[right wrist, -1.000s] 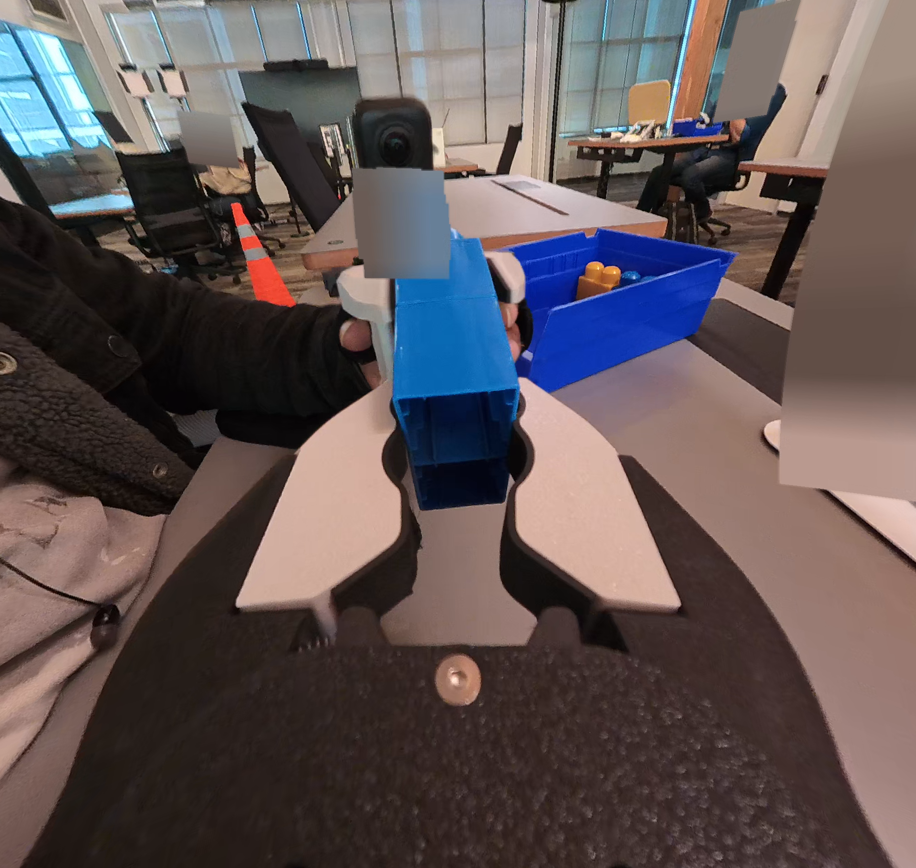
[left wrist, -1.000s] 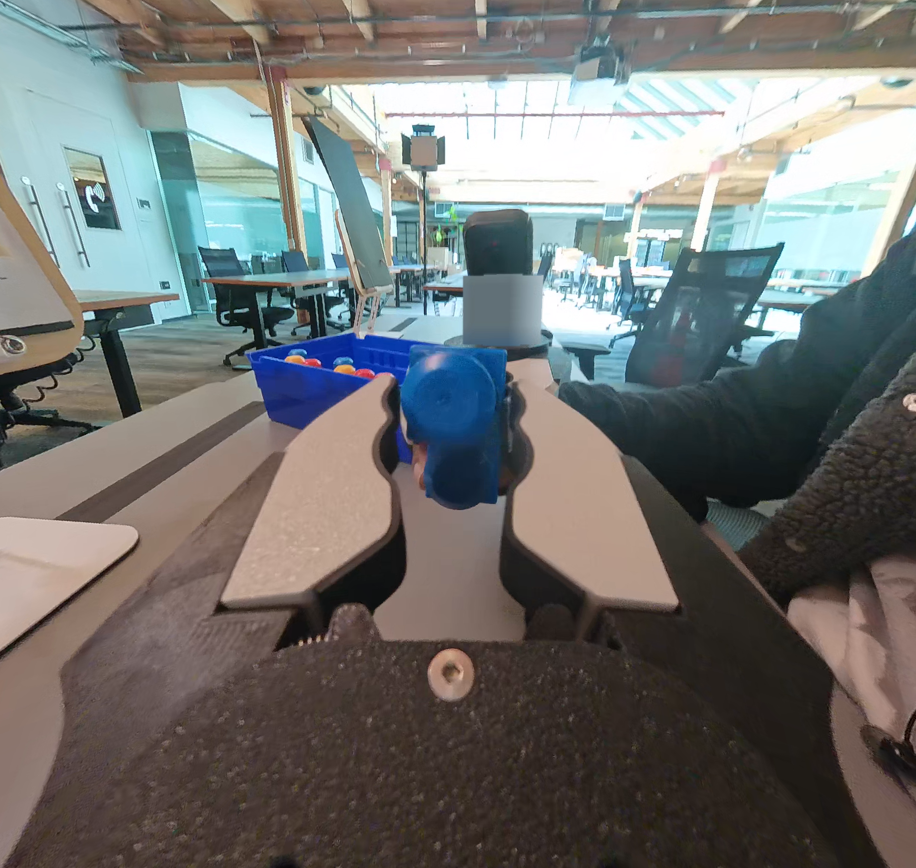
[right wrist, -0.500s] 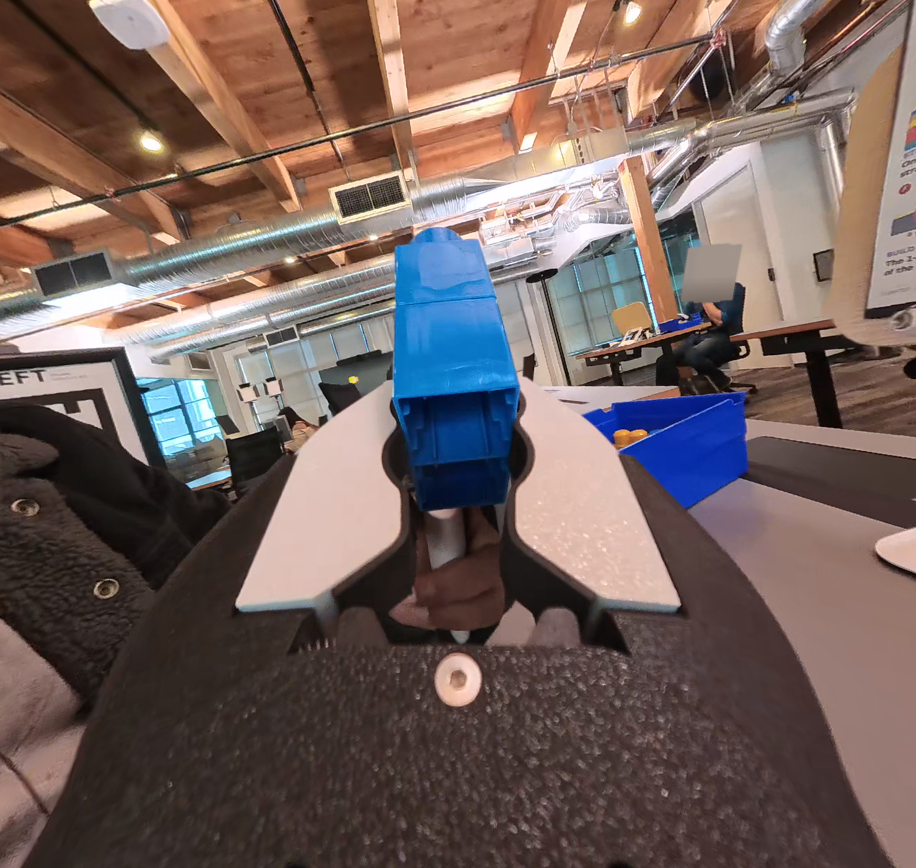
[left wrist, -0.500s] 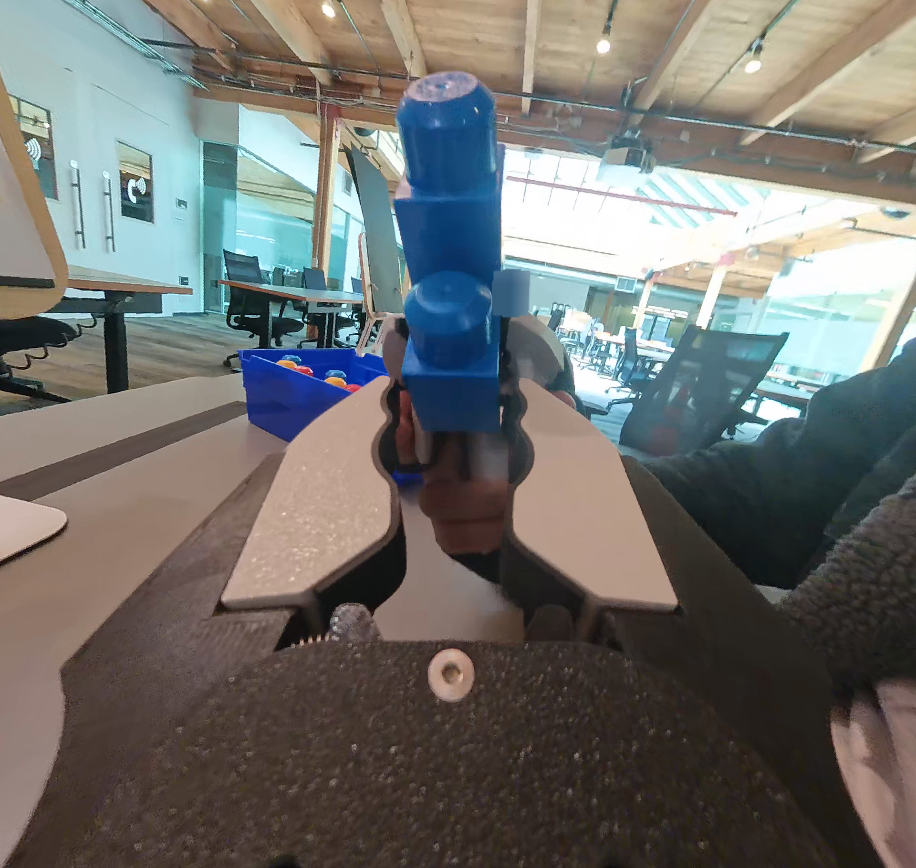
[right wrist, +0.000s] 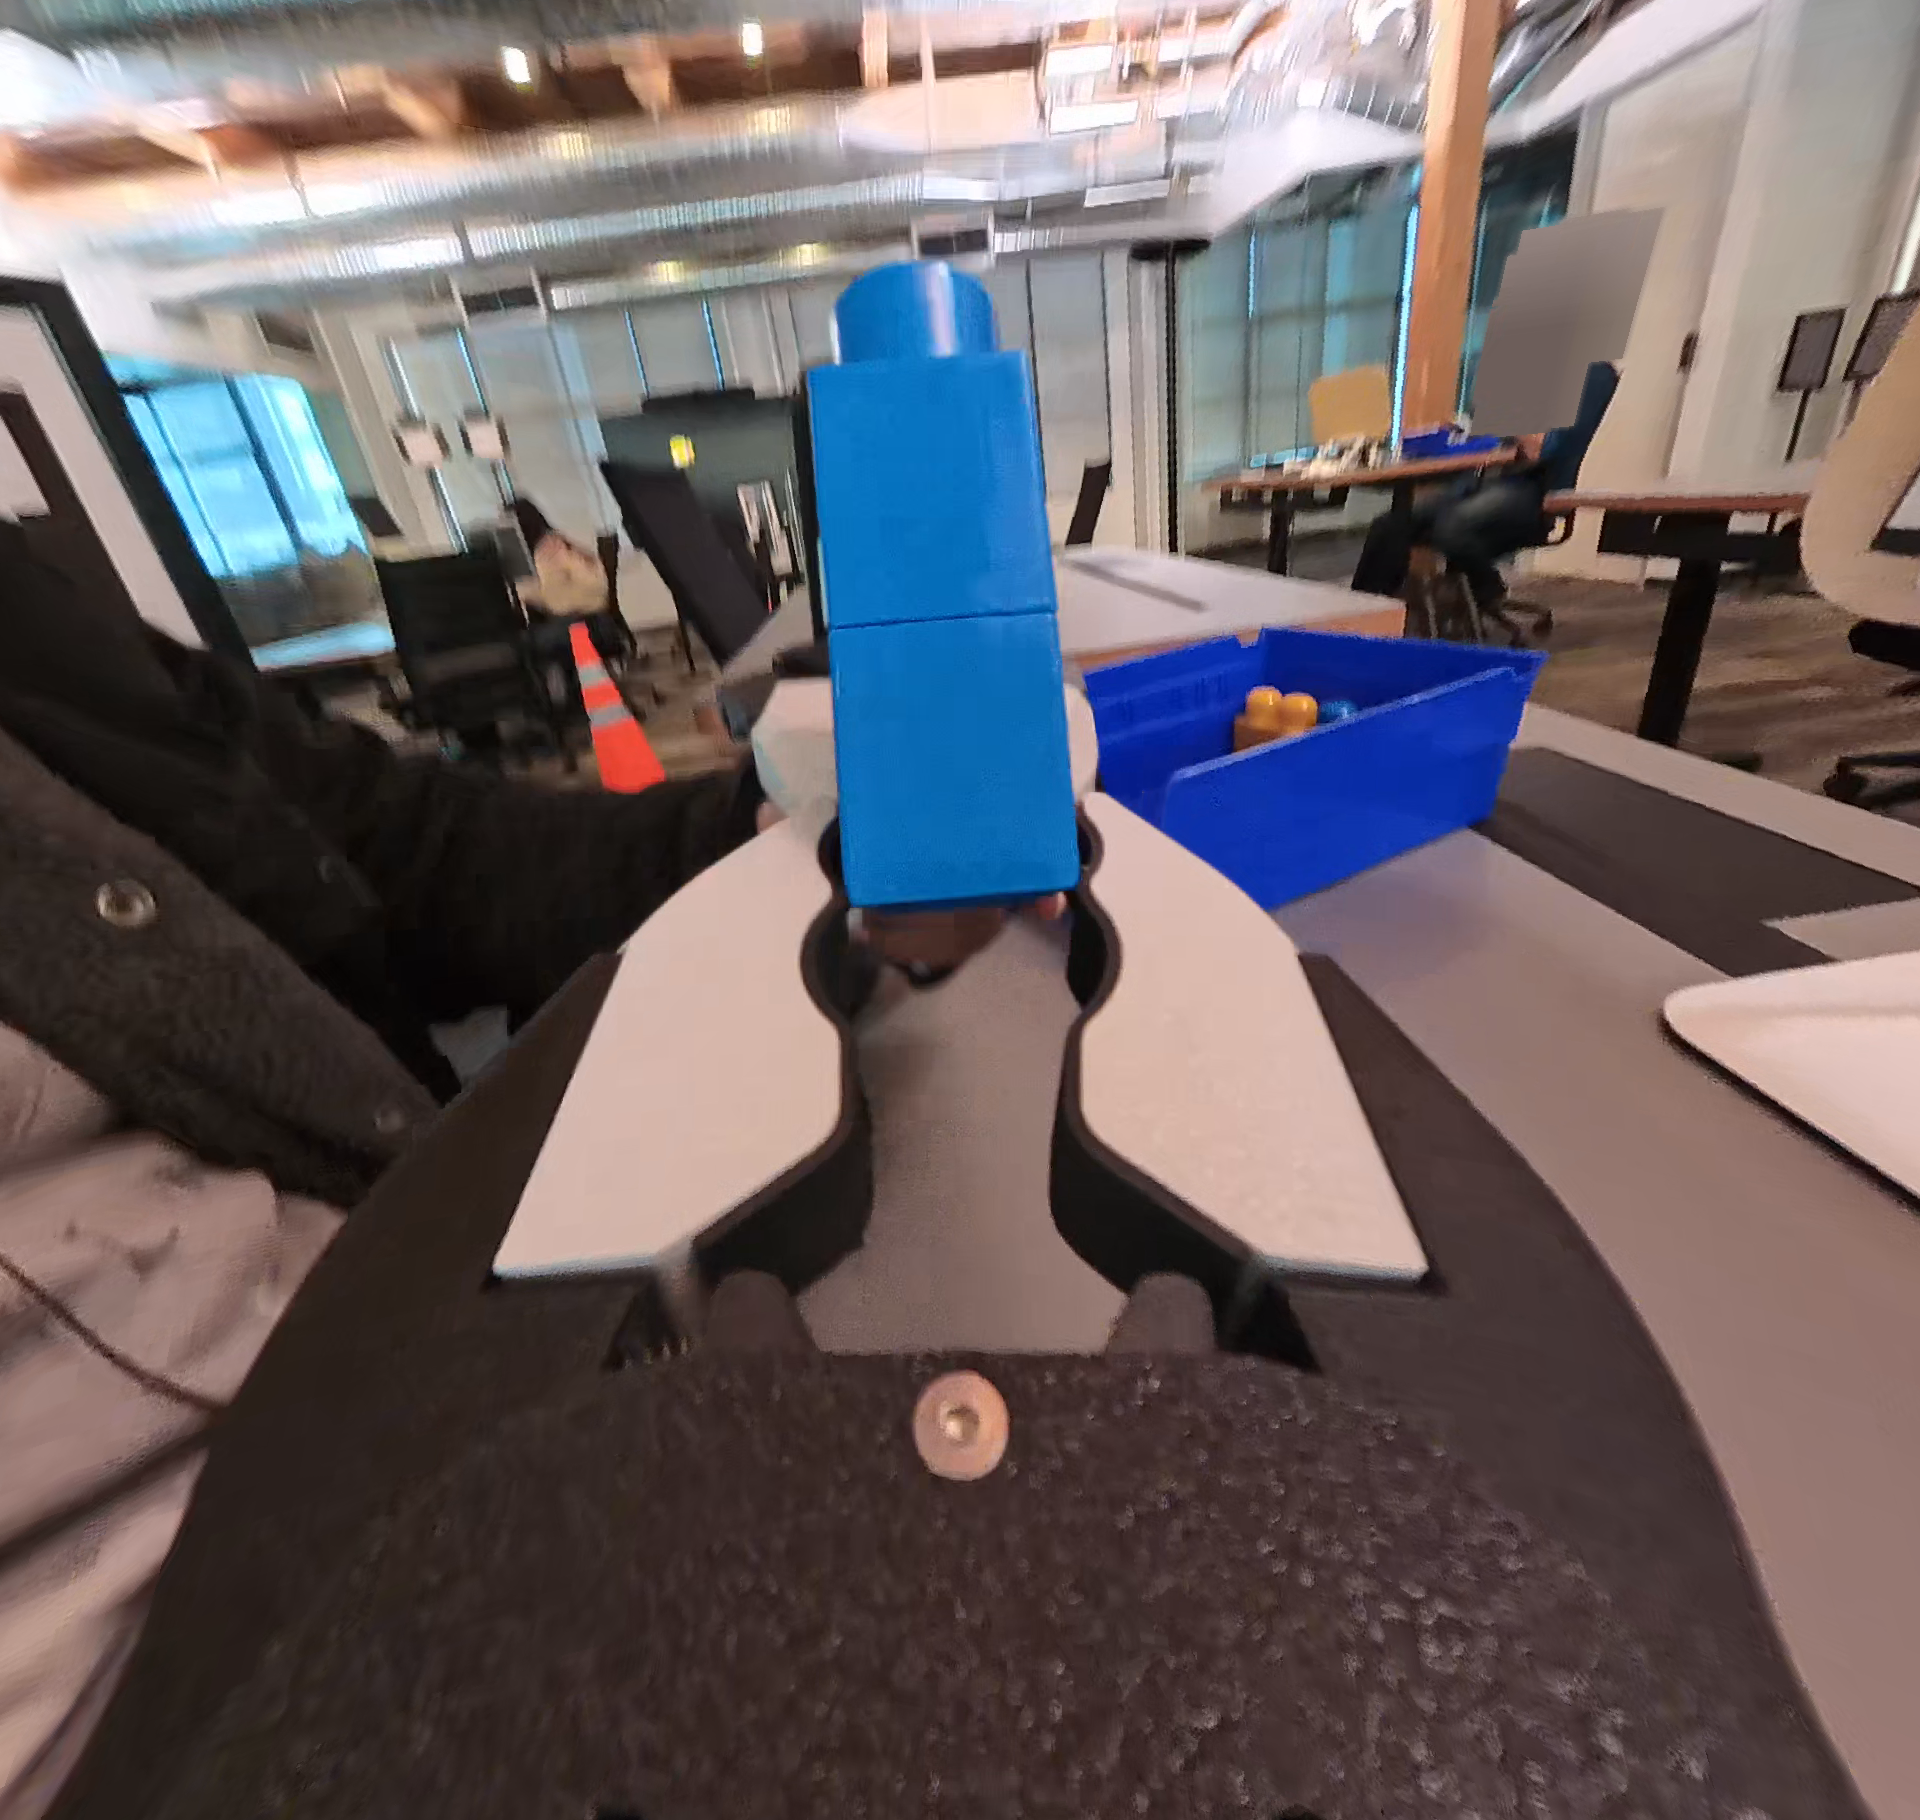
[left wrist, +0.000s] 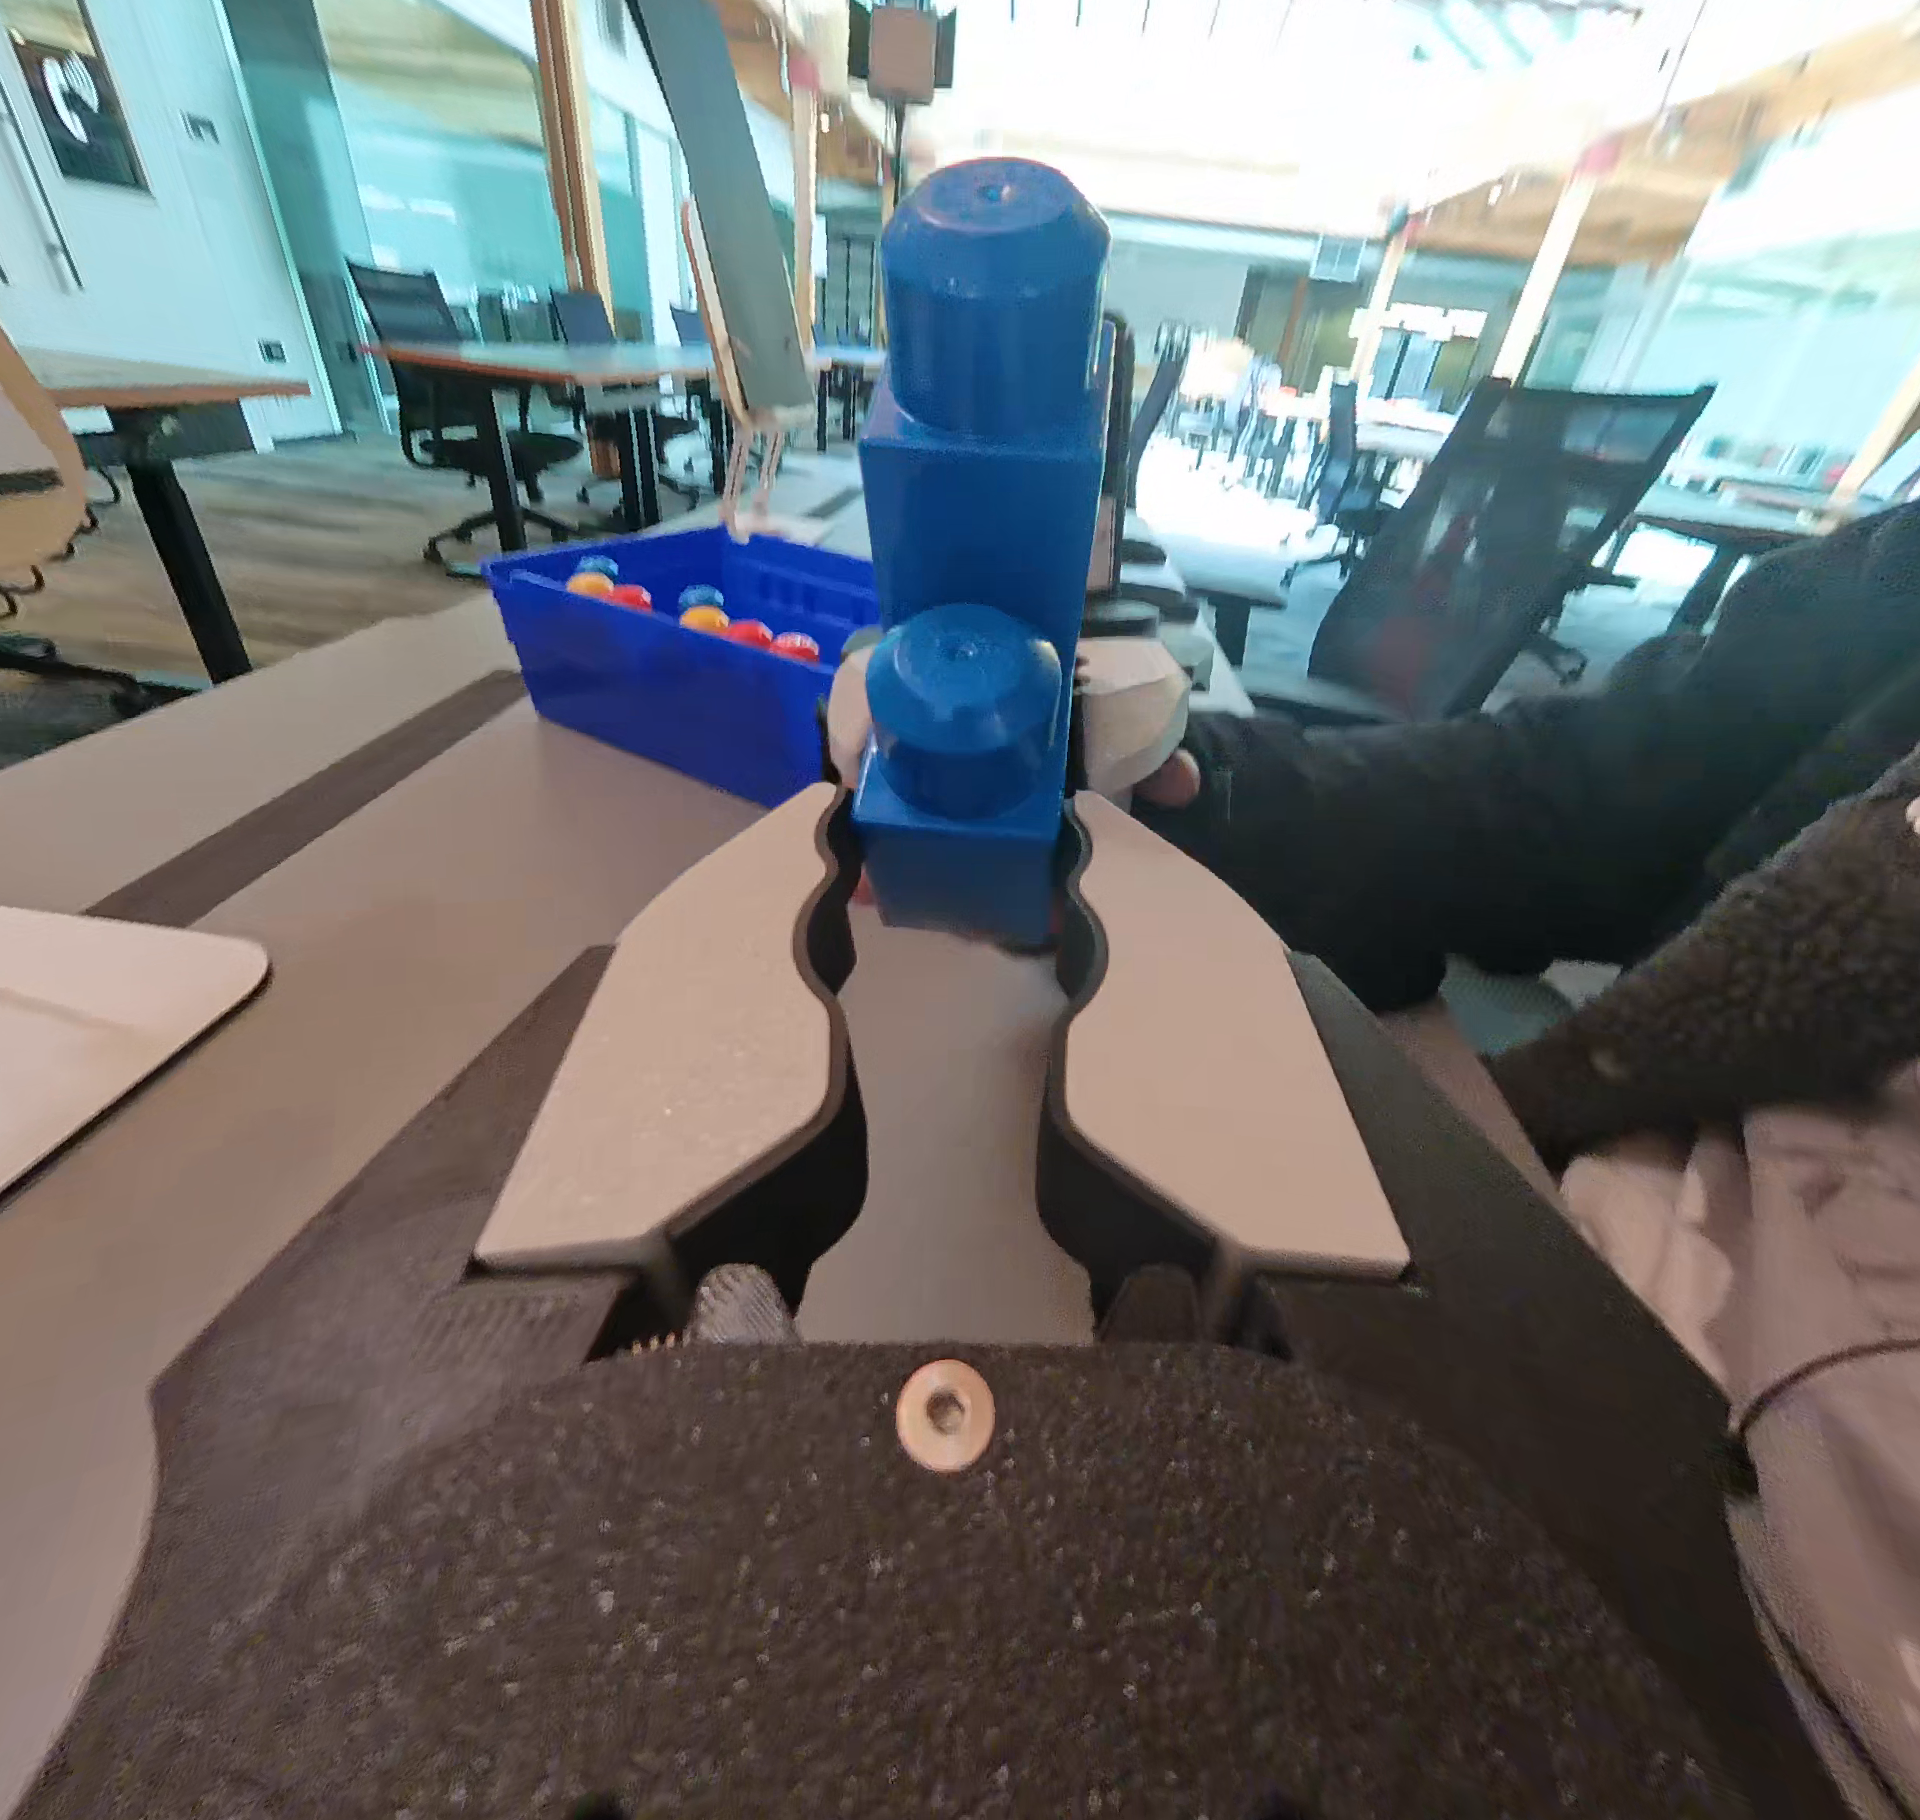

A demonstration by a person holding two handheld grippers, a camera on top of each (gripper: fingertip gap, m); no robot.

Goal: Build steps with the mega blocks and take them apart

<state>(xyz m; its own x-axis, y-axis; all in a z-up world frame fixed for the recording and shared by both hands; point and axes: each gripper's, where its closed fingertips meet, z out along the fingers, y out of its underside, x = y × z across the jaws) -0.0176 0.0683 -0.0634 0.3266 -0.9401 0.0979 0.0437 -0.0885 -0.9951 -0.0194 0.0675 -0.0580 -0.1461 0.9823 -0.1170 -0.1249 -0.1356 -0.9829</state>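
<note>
blue block stack (left wrist: 971,565) is sitting pinched at both ends, left gripper (left wrist: 956,866) and right gripper (right wrist: 956,866) each clamping it. bin (left wrist: 665,690) is lying at 11 o'clock; its blocks are blurring, hand behind mostly hidden.

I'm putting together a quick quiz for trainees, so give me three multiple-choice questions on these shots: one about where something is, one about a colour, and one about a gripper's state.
1. Where does the blue bin stand?
A. on the floor
B. on the grey table
C. on a chair

2. What colour are the joined blocks?
A. red
B. yellow
C. blue

3. How is the left gripper?
A. shut on the joined blocks
B. open and empty
C. inside the bin

Answers: B, the bin rests on the tabletop. C, both stacked pieces are blue. A, its fingers press the blocks' sides.
</note>
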